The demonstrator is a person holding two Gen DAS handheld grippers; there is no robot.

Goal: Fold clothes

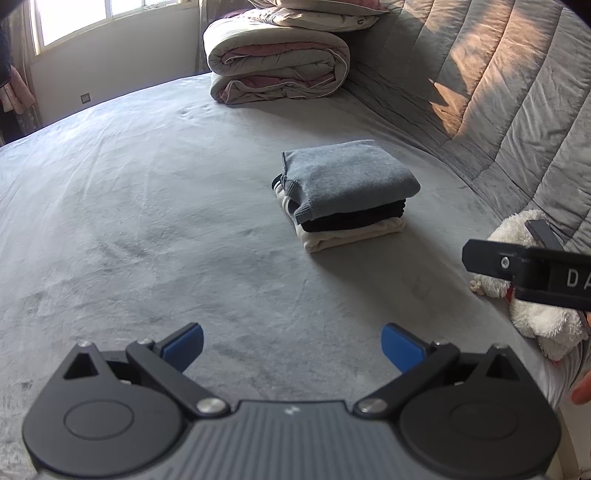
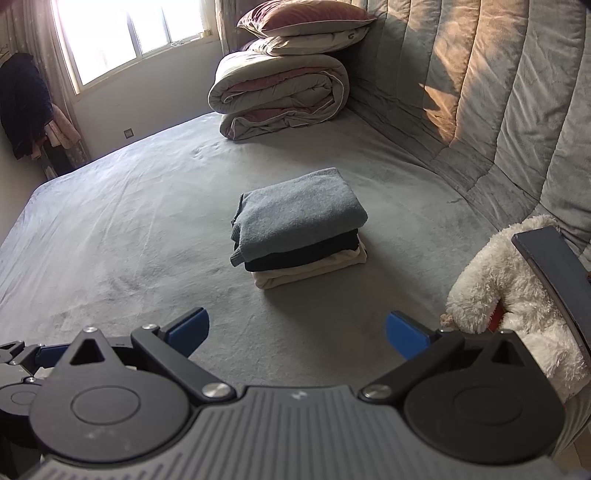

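**Q:** Nearest the lens, what do you show?

**A:** Both of my tools. My left gripper (image 1: 291,347) hangs above the bed with its blue pads (image 1: 186,345) spread wide and nothing between them. My right gripper (image 2: 297,332) is likewise wide and empty. In the left wrist view, the right tool's black finger crosses the right edge; in the right wrist view, part of the left tool shows at the lower left.

**Q:** Where are the clothes?

**A:** One folded stack (image 2: 301,230) rests on the bed, ahead of both grippers and apart from them. Top layer: a grey-blue knit (image 1: 347,177). Middle: a black garment (image 2: 306,253). Bottom: a cream garment (image 2: 314,271). The edges are roughly aligned.

**Q:** Describe the surface.

**A:** A grey plush bedspread (image 1: 147,229), mostly smooth, with faint creases and brush marks.

**Q:** And the room?

**A:** A rolled grey-and-pink duvet (image 2: 280,94) lies at the far end of the bed, with two pillows (image 2: 306,27) stacked on it. A quilted grey cover (image 2: 517,92) rises along the right side, crossed by a patch of sunlight. A white plush toy (image 2: 506,280) sits at the right edge beside a dark flat object that I cannot identify. A bright window (image 2: 129,33) fills the far wall; dark clothing (image 2: 24,103) hangs at the left.
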